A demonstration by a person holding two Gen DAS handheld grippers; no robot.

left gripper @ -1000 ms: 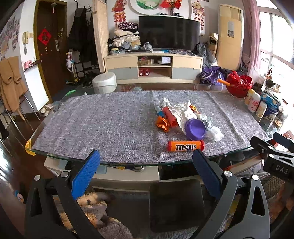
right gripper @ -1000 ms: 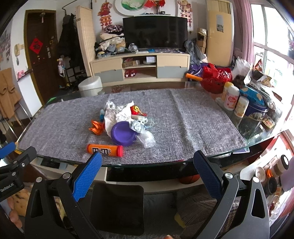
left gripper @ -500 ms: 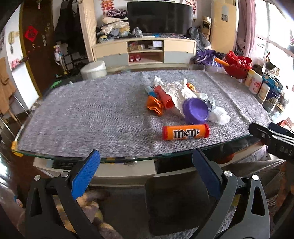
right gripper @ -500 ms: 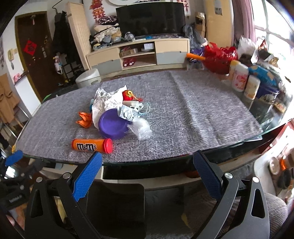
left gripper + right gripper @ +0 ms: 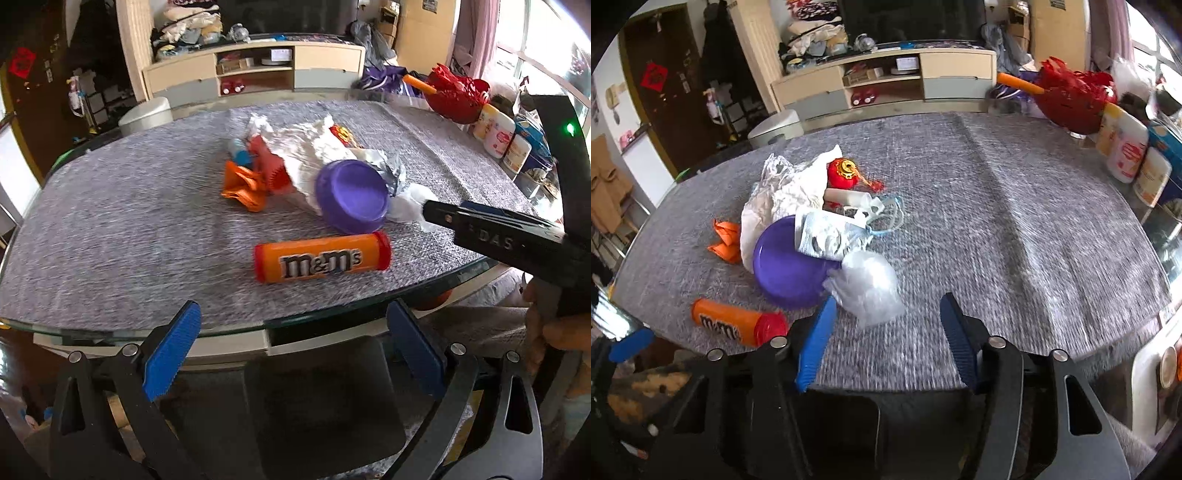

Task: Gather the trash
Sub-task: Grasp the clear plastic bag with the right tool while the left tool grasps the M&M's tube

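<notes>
A heap of trash lies on the grey table mat (image 5: 110, 229): an orange M&M's tube (image 5: 322, 257) (image 5: 738, 322) nearest the front edge, a purple lid (image 5: 351, 195) (image 5: 786, 266), white crumpled paper (image 5: 306, 155) (image 5: 790, 192), an orange wrapper (image 5: 245, 182) (image 5: 726, 240), a clear plastic bag (image 5: 866, 284), a foil wrapper (image 5: 827, 234) and a red ornament (image 5: 844, 172). My left gripper (image 5: 295, 343) is open and empty at the table's front edge, below the tube. My right gripper (image 5: 886, 332) is open and empty over the mat, its left finger close to the plastic bag.
White bottles (image 5: 498, 134) (image 5: 1126, 147) and a red basket (image 5: 458, 96) (image 5: 1075, 99) stand at the table's right end. A white bin (image 5: 146, 116) sits beyond the far edge. A dark chair (image 5: 325, 398) is under the front edge. The right gripper shows in the left wrist view (image 5: 498, 240).
Both grippers have moved forward and closer to the trash heap. The right gripper has come over the mat beside the plastic bag. Both stay open.
</notes>
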